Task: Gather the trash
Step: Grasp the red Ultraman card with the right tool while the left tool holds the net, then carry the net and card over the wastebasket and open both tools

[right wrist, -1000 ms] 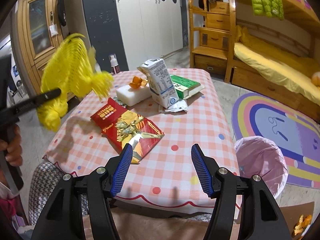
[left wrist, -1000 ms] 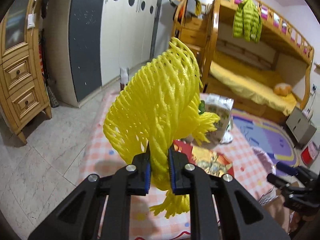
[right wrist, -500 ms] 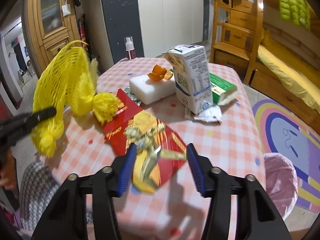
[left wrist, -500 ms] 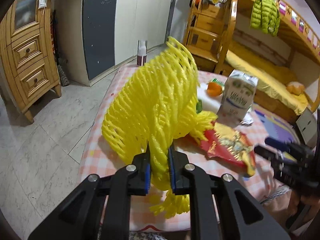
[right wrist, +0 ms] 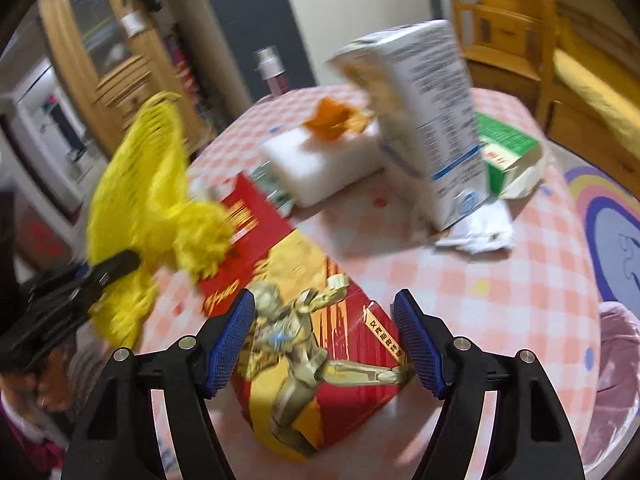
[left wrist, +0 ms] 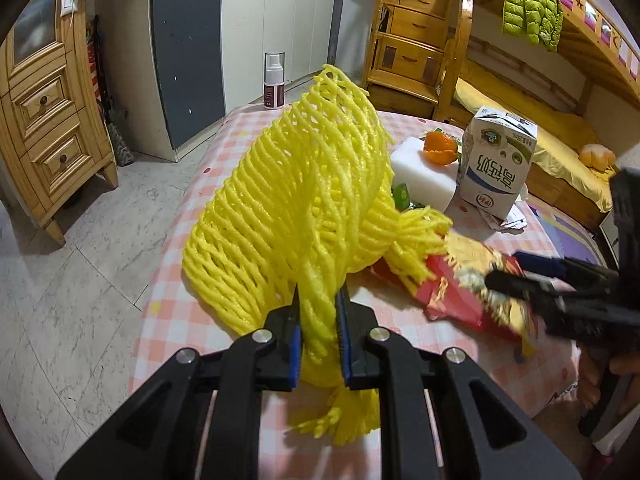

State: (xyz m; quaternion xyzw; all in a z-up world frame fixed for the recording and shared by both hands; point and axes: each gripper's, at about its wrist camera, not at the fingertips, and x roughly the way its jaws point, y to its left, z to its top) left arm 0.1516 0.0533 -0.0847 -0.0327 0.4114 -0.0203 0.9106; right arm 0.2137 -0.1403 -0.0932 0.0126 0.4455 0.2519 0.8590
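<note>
My left gripper [left wrist: 318, 312] is shut on a yellow foam fruit net [left wrist: 304, 204] and holds it above the left side of the checked table [left wrist: 240, 140]. The net also shows, blurred, in the right wrist view [right wrist: 152, 184]. My right gripper [right wrist: 324, 312] is open, its jaws to either side of the near end of a red and gold packet [right wrist: 304, 340] that lies flat on the table. That packet [left wrist: 460, 292] and the right gripper [left wrist: 520, 276] show in the left wrist view. A milk carton [right wrist: 424, 120] stands behind.
A white foam block [right wrist: 320, 160] with orange peel [right wrist: 336, 120] on it, a green box [right wrist: 508, 148] and crumpled paper [right wrist: 476, 236] lie on the table. A spray bottle [left wrist: 274, 80] stands at the far edge. A pink-lined bin [right wrist: 612, 384] stands at the right on the floor.
My right gripper has moved forward and down over the red packet, staying open. My left gripper has swung toward the table with the yellow net still in it.
</note>
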